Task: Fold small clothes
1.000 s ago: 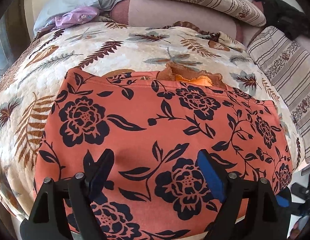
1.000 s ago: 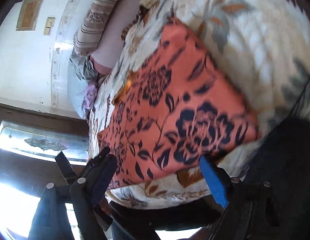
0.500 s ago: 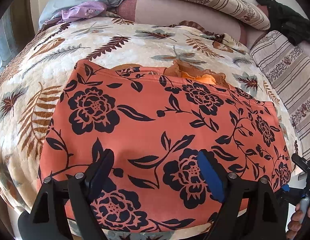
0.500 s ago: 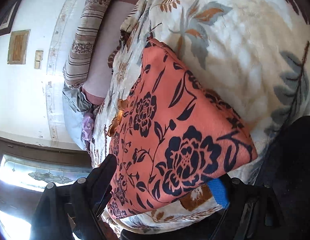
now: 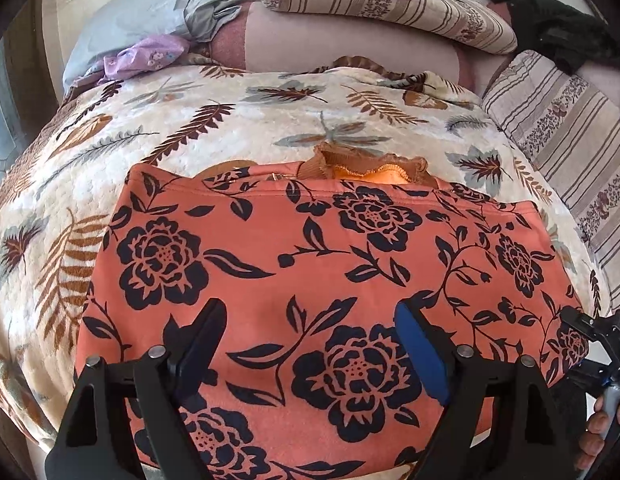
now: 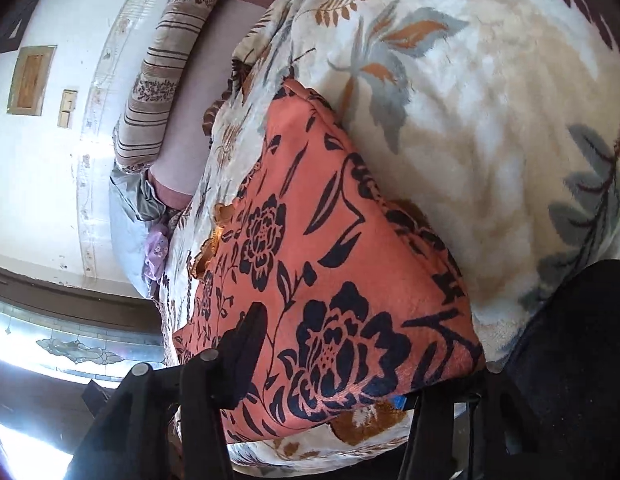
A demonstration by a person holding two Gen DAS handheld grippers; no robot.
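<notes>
The coral-orange garment printed with dark navy roses [image 5: 321, 280] lies spread flat on the bed's cream plush blanket patterned with brown and grey leaves [image 5: 230, 132]. This is probably so that its edges can be found and lifted cleanly for a fold. Its near hem runs along the bed's edge, at 6 o'clock in the left wrist view, and a ruffled tan-and-orange collar [image 5: 365, 166] peeks out at 12 o'clock on its far edge.

The left hand-held gripper [image 5: 306, 344] hovers over the near middle of the cloth with its jaws spread wide and nothing between them. It looks poised to descend rather than to hold.

The right hand-held gripper [image 6: 333, 360] sits at the garment's near right corner, at 4 o'clock in the left view. Its jaws are also wide, with one finger above the fabric and the blue-padded one tucked beneath. They straddle the corner without yet pinching it. That placement suits taking the corner and carrying it across.

Striped bolster cushions [image 5: 389, 4] and a crumpled lilac cloth [image 5: 146, 56] lie well apart at the headboard end.
</notes>
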